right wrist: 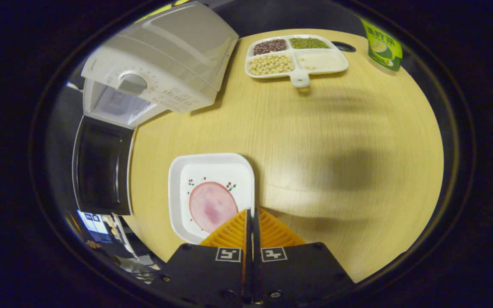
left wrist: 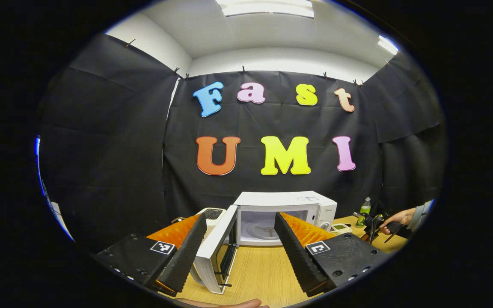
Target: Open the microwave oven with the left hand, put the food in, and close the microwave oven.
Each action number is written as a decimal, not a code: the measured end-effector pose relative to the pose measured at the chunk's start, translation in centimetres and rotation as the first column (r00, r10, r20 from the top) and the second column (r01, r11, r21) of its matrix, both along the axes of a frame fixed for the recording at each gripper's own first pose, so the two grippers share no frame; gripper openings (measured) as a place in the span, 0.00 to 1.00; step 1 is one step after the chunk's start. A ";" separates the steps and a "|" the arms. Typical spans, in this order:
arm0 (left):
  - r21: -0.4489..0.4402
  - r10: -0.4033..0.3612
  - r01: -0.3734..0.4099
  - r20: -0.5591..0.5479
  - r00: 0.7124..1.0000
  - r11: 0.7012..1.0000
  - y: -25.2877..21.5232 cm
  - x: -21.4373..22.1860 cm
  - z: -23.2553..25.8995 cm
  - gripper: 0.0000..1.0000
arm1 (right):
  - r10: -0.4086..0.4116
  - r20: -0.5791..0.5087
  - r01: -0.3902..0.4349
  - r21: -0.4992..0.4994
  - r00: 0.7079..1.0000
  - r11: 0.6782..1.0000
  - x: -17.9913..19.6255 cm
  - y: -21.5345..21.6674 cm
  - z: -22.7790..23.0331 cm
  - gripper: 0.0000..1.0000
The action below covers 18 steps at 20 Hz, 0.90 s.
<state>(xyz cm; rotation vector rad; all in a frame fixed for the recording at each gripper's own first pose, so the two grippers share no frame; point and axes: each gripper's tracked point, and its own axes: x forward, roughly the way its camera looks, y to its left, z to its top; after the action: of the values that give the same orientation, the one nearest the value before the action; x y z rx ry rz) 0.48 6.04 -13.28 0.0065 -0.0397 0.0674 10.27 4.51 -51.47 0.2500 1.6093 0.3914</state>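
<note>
The white microwave point(left wrist: 287, 201) stands on the wooden table with its door point(left wrist: 216, 252) swung wide to the left and the glass turntable point(left wrist: 268, 231) showing inside. My left gripper point(left wrist: 240, 215) is open in front of the cavity, holding nothing. In the right gripper view I look down on a white square plate point(right wrist: 212, 171) bearing a round pink slice of ham point(right wrist: 212, 205). My right gripper point(right wrist: 253, 210) is shut on the plate's right rim. The microwave point(right wrist: 161, 47) and its dark door point(right wrist: 101, 164) lie to the plate's upper left. The right gripper point(left wrist: 372, 224) appears far right, held by a hand point(left wrist: 396, 218).
A white divided tray point(right wrist: 295, 57) of beans and grains sits at the far side of the table point(right wrist: 336, 128), with a green packet point(right wrist: 381, 45) beyond it. A green bottle point(left wrist: 364, 209) stands right of the microwave. A small white appliance point(left wrist: 212, 214) sits left of the door.
</note>
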 end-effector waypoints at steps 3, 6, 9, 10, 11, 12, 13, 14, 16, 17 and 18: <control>0.002 -0.017 0.016 0.013 1.000 1.000 -0.5 -0.6 0.8 0.95 | -0.070 -0.017 0.071 0.056 0.997 0.996 -1.1 -0.1 0.6 0.04; 0.012 -0.012 0.012 0.033 0.999 1.000 -0.1 -1.2 1.2 0.95 | -0.113 -0.006 0.113 0.109 0.994 0.988 -2.1 0.0 2.3 0.04; 0.001 -0.008 0.008 0.026 1.000 1.000 0.2 -1.5 0.7 0.95 | -0.153 -0.013 0.153 0.130 0.988 0.980 -3.6 0.3 3.8 0.00; -0.003 0.001 -0.001 0.017 1.000 1.000 0.5 -1.4 0.3 0.95 | -0.152 -0.005 0.151 0.132 0.988 0.980 -4.0 0.6 4.2 0.00; -0.007 0.008 -0.008 0.008 1.000 1.000 0.9 -1.5 -0.1 0.95 | -0.154 0.011 0.151 0.137 0.988 0.979 -4.2 0.9 4.8 0.04; -0.013 0.008 -0.008 0.000 1.000 1.000 1.1 -1.7 -0.5 0.95 | -0.160 0.018 0.155 0.148 0.987 0.977 -4.5 1.5 5.4 0.04; -0.016 0.007 -0.007 -0.009 1.000 1.000 1.3 -1.7 -0.8 0.95 | -0.168 0.019 0.163 0.162 0.986 0.973 -4.9 2.1 6.0 0.00; -0.015 0.006 -0.007 -0.012 1.000 1.000 1.5 -1.8 -1.0 0.95 | -0.178 0.017 0.173 0.174 0.984 0.969 -5.1 2.8 6.4 0.04; -0.010 0.015 -0.015 0.000 1.000 1.000 2.3 -1.9 -0.8 0.95 | -0.224 0.026 0.216 0.171 0.974 0.961 -5.1 4.1 6.4 0.04; -0.012 0.018 -0.018 0.007 1.000 1.000 2.7 -2.0 -0.7 0.95 | -0.239 0.026 0.232 0.169 0.971 0.958 -5.1 4.9 6.2 0.04; -0.019 0.016 -0.016 0.007 1.000 1.000 3.1 -2.0 -0.8 0.95 | -0.252 0.023 0.244 0.175 0.967 0.954 -5.3 5.9 6.0 0.04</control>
<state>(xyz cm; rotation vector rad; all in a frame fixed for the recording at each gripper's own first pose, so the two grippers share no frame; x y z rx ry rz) -1.54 9.15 -14.05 -0.0127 -0.0458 0.0837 5.00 10.46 -45.44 0.5648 1.4795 0.3380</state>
